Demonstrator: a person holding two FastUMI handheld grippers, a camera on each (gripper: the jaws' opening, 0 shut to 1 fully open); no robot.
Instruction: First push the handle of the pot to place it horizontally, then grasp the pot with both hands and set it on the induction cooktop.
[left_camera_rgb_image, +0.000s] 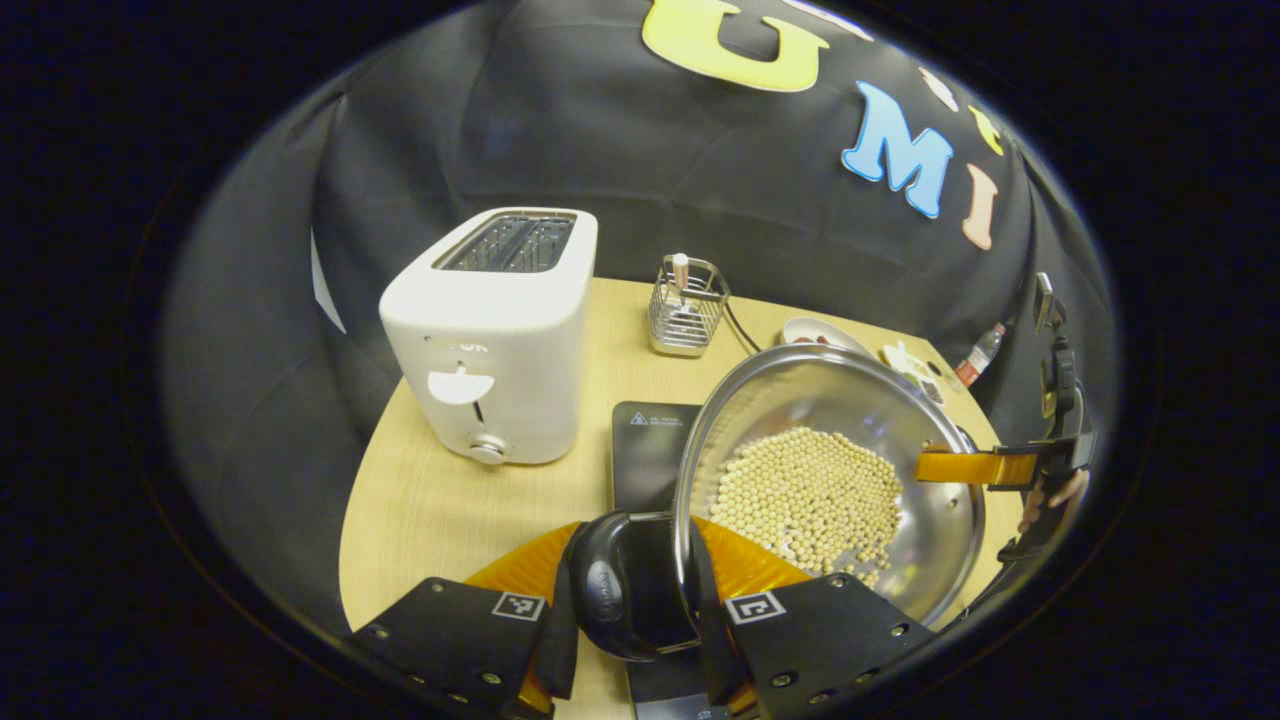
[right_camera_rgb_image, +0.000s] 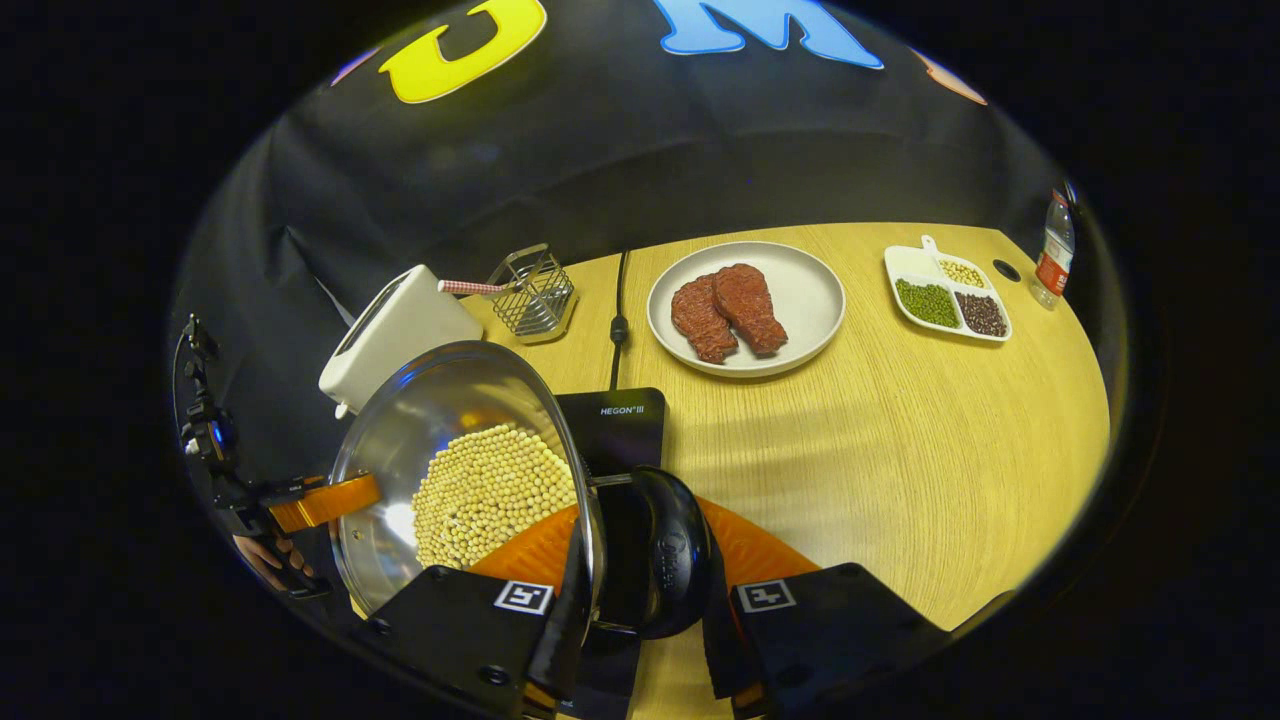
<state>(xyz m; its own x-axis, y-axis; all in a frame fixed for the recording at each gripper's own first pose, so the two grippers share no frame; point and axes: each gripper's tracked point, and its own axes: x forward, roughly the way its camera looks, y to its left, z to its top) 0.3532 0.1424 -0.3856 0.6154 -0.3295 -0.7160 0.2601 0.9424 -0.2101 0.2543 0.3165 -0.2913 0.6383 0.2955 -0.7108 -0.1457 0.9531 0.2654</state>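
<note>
Both claws, left claw (left_camera_rgb_image: 640, 625) and right claw (right_camera_rgb_image: 640, 620), clamp my steel pot (left_camera_rgb_image: 830, 480) (soybeans inside) by its black side handles, held over the induction cooktop (left_camera_rgb_image: 648, 445) on the bench (right_camera_rgb_image: 900, 440).

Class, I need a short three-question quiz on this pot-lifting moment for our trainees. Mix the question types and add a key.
1. True or false: both claws grip the pot by its black side handles.
2. What fills the pot? A) green peas B) pale round beans C) water
3. Fill in: the plate holds two pieces of ____.

Key
1. True: left claw and right claw each clamp a handle.
2. B, beans.
3. Meat.
</note>
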